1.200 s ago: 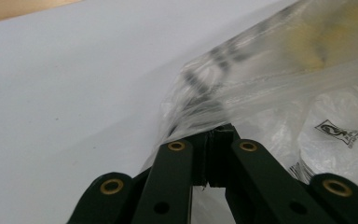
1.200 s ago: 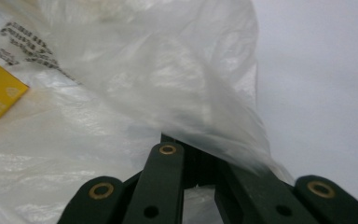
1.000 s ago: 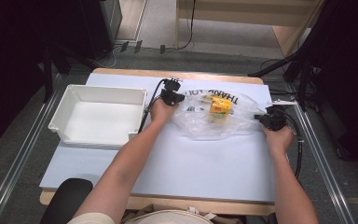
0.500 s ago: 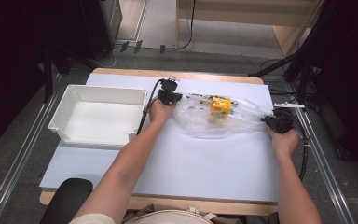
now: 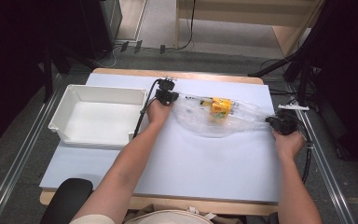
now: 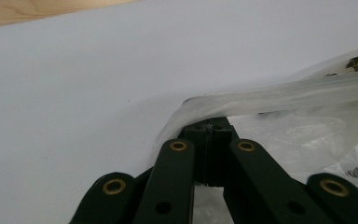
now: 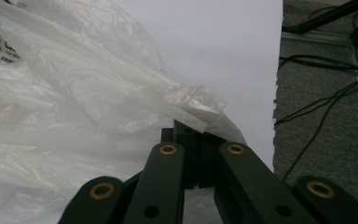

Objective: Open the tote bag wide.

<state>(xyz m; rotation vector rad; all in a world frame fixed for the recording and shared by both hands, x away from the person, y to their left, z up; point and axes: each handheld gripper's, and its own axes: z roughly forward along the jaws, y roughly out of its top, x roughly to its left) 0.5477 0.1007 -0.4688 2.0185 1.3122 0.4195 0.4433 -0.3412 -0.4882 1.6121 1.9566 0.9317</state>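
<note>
I have the clear plastic bag (image 5: 223,119) stretched flat on the white table (image 5: 191,158), right of the white tray (image 5: 98,116). My left gripper (image 5: 167,96) clamps its left end, my right gripper (image 5: 282,124) its right end; a yellow box (image 5: 220,108) sits inside.

clear plastic bag (image 5: 223,122), yellow box (image 5: 220,108), white bin (image 5: 98,116)

near table (image 5: 205,168) open; white bin (image 5: 98,116) blocks left.

Plastic bag (image 5: 223,122) wider, flatter.
</note>
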